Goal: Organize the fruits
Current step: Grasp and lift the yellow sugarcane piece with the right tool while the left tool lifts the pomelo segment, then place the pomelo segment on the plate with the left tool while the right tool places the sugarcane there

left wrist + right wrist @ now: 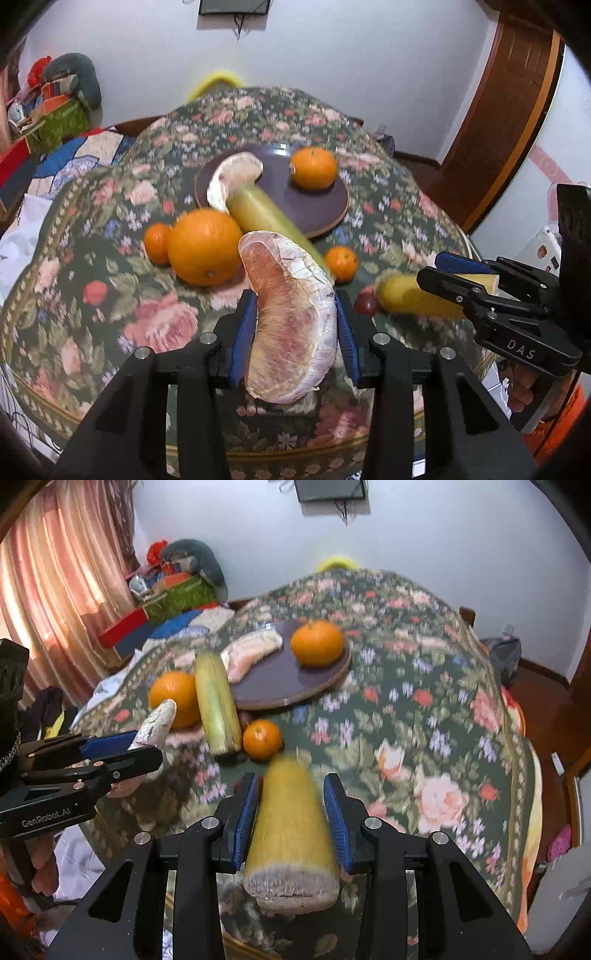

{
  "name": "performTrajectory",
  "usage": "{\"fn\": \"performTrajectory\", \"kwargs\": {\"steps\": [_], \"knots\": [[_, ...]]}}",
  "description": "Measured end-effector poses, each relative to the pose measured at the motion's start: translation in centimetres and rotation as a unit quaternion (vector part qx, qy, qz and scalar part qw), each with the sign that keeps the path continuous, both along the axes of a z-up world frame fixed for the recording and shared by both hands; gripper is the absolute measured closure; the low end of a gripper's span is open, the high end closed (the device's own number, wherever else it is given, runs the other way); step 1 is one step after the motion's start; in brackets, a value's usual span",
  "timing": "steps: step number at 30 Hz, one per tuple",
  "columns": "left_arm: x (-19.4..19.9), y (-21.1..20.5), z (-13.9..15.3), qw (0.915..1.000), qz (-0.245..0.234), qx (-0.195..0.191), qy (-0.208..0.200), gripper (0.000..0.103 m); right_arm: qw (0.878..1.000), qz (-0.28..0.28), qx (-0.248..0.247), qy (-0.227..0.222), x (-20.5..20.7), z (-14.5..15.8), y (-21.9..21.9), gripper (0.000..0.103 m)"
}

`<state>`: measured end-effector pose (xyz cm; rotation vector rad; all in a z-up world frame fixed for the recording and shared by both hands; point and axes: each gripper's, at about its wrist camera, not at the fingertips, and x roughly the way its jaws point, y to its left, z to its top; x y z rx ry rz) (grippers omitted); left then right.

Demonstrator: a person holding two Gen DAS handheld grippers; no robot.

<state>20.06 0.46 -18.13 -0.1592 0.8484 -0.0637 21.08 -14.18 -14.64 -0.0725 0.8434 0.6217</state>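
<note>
My left gripper (295, 314) is shut on a peeled pink pomelo wedge (291, 325) and holds it above the table's near edge; it also shows in the right wrist view (155, 720). My right gripper (290, 794) is shut on a yellow pomelo peel piece (291, 830), seen at the right in the left wrist view (417, 299). A dark round plate (310, 206) holds an orange (314, 168) and another pomelo wedge (232, 173). A greenish peel piece (266, 210) leans on the plate's edge. A large orange (203, 245) and two small tangerines (157, 243) (341, 264) lie in front of the plate.
The table wears a floral cloth (424, 720). A small red fruit (365, 304) lies by the yellow peel. Clutter and boxes (55, 110) stand at the back left, a curtain (55, 590) at left, a wooden door (517, 110) at right.
</note>
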Motion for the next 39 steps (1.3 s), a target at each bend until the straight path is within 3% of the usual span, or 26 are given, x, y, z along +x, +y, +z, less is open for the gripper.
{"fn": "performTrajectory", "kwargs": {"steps": [6,15,26,30,39], "knots": [[0.3,0.4,0.6,1.0,0.002,0.002,-0.009,0.062,1.0,0.011,-0.015,-0.005,0.3,0.1,0.6,0.07],[0.2,0.6,-0.2,1.0,0.006,-0.007,0.0,0.061,0.997,0.033,-0.055,0.038,-1.0,-2.6,0.0,0.075],[0.2,0.1,0.6,0.9999,0.0,0.001,-0.012,0.061,0.995,0.044,-0.072,0.046,0.1,-3.9,1.4,0.066],[0.4,0.1,1.0,0.9998,-0.003,0.006,-0.018,0.062,0.997,0.026,-0.053,0.043,0.3,-3.3,1.0,0.068],[1.9,1.1,2.1,0.9991,0.001,0.014,-0.039,0.062,1.0,0.005,-0.023,-0.014,1.7,0.7,1.5,0.069]]}}
